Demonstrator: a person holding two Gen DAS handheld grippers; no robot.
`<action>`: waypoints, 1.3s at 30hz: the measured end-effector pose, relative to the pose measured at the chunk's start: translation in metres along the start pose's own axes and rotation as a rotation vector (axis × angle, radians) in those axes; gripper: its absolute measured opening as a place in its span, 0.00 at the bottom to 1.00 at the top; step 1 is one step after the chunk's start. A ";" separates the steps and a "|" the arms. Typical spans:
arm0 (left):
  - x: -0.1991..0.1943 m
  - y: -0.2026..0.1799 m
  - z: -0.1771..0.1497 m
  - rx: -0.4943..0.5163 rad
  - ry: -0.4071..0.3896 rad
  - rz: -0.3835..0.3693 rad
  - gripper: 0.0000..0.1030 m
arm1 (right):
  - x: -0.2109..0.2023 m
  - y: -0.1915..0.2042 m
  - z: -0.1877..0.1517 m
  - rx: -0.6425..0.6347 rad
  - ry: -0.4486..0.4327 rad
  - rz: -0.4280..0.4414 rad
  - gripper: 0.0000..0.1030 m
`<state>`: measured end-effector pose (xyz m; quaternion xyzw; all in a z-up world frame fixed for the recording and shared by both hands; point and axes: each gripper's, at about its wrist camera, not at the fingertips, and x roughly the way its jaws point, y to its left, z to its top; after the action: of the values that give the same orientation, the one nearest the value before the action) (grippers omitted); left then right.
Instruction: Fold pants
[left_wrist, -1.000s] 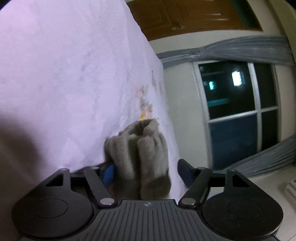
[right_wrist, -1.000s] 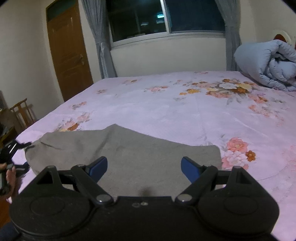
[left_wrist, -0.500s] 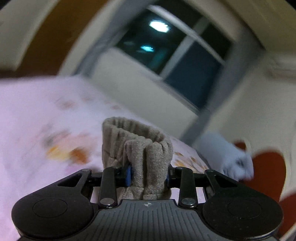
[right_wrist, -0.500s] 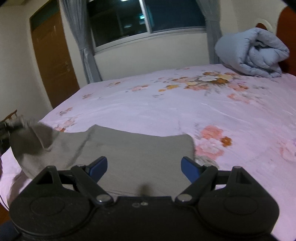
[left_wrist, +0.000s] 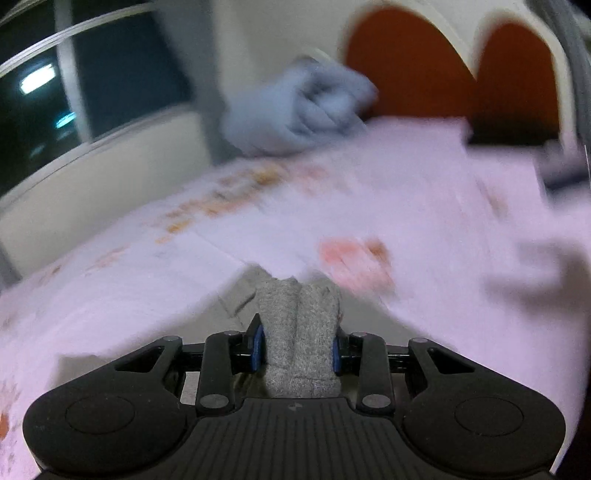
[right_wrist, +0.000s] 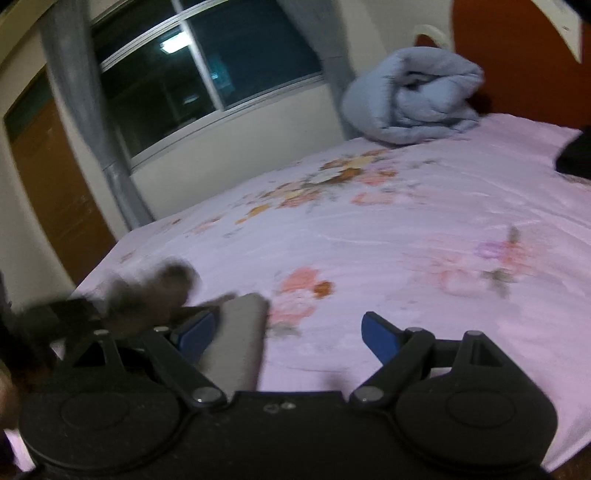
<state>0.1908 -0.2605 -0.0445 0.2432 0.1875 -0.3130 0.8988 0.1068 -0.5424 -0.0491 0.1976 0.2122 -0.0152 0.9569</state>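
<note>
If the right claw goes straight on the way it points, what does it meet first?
Probably the pink bedsheet: the open right claw points slightly down at bare sheet, with the grey pants by its left finger. Depth is unclear.

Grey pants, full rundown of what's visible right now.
The grey pants look like soft, fuzzy knit. In the left wrist view a bunched, ribbed end stands upright, pinched between the blue pads of the left hand-held gripper. In the right wrist view a flat grey panel lies on the pink floral bedsheet, beside the open right hand-held gripper; the rest is blurred.
</note>
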 end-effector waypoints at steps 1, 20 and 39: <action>0.000 -0.018 -0.002 0.041 -0.001 0.029 0.32 | -0.002 -0.005 0.000 0.005 0.000 -0.005 0.78; 0.000 -0.065 0.022 0.348 -0.085 0.084 0.34 | -0.011 -0.037 -0.005 0.056 -0.001 -0.045 0.78; -0.113 0.075 0.001 -0.177 -0.101 0.263 1.00 | 0.014 0.020 0.000 -0.004 -0.006 0.097 0.80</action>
<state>0.1566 -0.1562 0.0352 0.1696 0.1356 -0.1867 0.9581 0.1215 -0.5238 -0.0472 0.2057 0.1994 0.0309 0.9576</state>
